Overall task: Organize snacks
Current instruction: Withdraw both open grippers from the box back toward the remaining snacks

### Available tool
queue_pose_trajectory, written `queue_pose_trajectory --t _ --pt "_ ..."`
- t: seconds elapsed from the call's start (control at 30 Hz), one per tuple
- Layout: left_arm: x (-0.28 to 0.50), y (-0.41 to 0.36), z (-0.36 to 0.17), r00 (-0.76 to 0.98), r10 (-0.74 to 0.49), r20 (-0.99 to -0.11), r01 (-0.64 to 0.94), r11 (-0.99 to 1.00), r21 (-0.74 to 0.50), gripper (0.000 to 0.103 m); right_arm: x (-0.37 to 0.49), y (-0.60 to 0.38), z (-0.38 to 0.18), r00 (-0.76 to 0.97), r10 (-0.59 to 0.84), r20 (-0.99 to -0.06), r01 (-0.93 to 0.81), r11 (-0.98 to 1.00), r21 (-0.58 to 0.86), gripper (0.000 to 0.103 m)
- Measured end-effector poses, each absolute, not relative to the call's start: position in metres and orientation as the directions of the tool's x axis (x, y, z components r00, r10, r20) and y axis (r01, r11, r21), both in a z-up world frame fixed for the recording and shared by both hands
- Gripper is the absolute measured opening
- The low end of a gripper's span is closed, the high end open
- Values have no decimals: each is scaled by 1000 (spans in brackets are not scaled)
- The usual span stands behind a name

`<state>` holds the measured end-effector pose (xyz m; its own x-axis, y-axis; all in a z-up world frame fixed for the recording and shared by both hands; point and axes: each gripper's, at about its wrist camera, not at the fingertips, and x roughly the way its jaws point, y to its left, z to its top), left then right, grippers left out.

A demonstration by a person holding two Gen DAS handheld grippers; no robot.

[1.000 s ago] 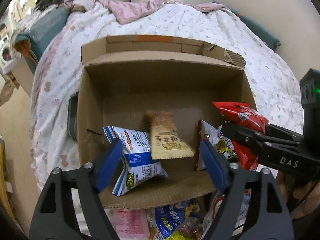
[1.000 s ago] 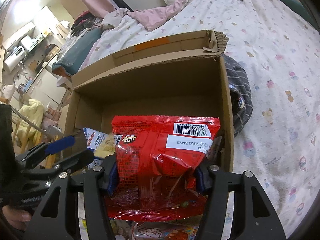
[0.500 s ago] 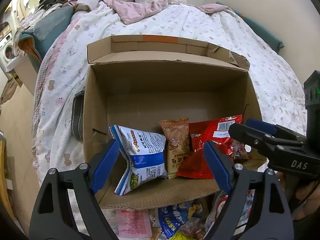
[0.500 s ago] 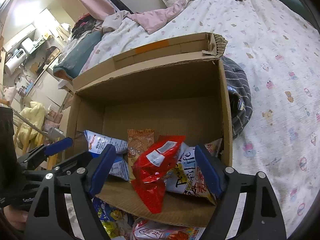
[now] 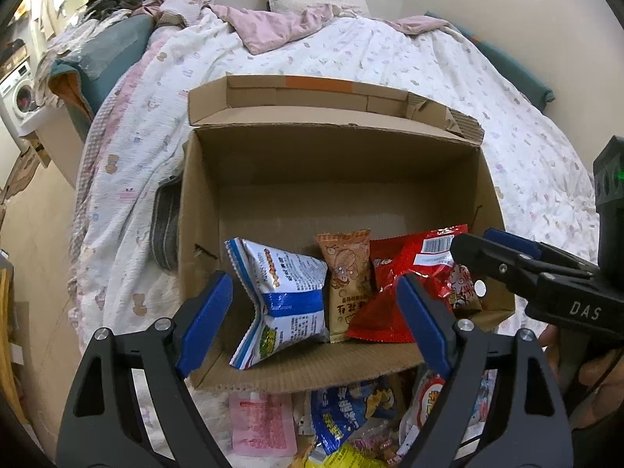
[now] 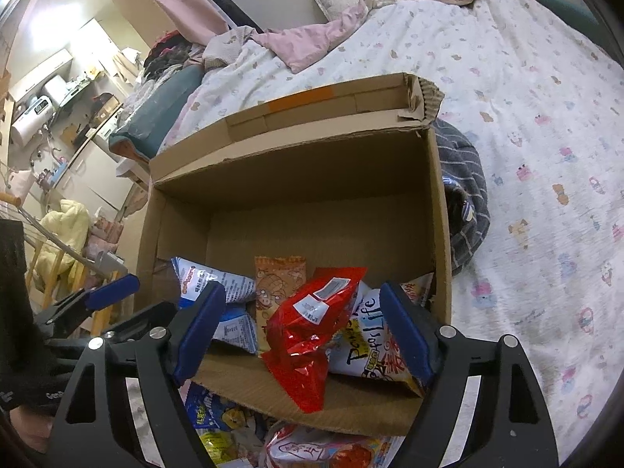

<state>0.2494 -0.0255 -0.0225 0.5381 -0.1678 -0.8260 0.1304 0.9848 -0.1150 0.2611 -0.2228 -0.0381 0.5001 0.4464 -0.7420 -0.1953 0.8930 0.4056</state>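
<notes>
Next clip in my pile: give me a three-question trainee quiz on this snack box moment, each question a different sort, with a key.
1. True or false: the right tool is clamped on the red snack bag.
2. Multiple choice: in the left wrist view, which packet stands between the blue and white bag and the red snack bag inside the cardboard box? A) a pink packet B) the tan peanut packet C) a green can
3. Fill in: more loose packets lie on the bed in front of the box's near ____.

Key:
1. False; both tools, left included, are open and empty, and the bag lies in the box.
2. B
3. flap
</notes>
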Motion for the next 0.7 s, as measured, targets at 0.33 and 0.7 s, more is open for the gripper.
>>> queue_pose_trajectory --t 0.33,0.7 --pt "225 -24 -19 554 -143 -820 130 988 -84 84 238 -229 -33 506 431 -747 -180 900 397 84" --pt "192 -11 -17 547 -137 -826 92 990 -103 84 209 -236 -22 521 427 -739 -169 900 402 84"
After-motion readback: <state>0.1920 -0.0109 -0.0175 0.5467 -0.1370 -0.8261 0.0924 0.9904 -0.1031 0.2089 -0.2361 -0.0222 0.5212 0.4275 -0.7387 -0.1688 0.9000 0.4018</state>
